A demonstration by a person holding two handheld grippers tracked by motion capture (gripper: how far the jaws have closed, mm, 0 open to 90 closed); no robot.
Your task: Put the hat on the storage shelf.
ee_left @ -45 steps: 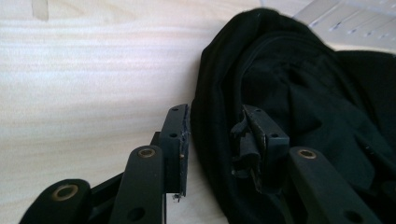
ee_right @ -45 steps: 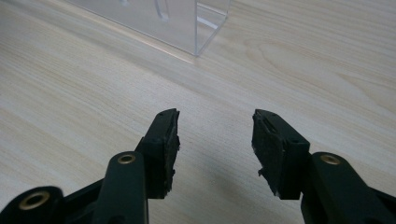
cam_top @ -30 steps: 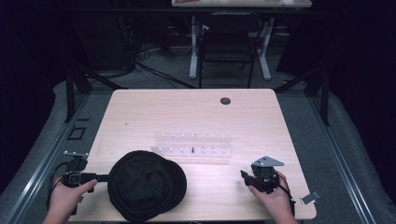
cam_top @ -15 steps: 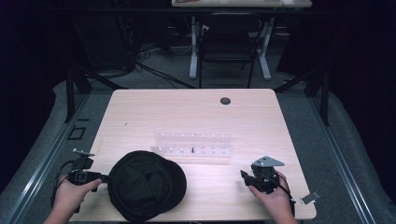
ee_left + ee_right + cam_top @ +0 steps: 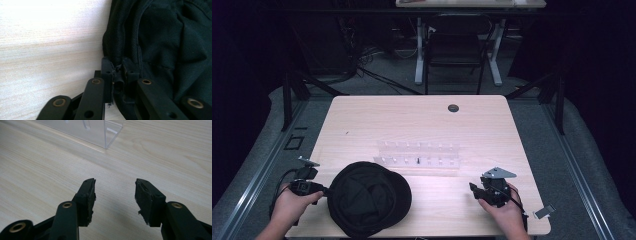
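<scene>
**Cap edge pinched at the left**

Closed just now: left gripper (image 5: pixel 117 75), jaws drawn together on the rim seam of the black cap (image 5: pixel 160 42), fabric bunched between the pads. Shifted slightly since a second ago, nudged a little toward the left table edge along with the cap. Clamped low on the cap's left side, at the near-left of the wooden table (image 5: pixel 422 120) in the high view, left gripper (image 5: pixel 325 189) touching the cap (image 5: pixel 369 197).

Likely light and soft: cloth crown limp, prone to fold and sag when lifted; stitched rim band firmer, a sound place to hold. Stiffer hold probably at the brim, not clearly told apart from here.

Farther out, right gripper (image 5: pixel 115 192) resting near the table's right front, jaws apart over bare wood, nothing between. Beyond, clear acrylic rack (image 5: pixel 419 154) near mid-table, just behind the cap.
</scene>
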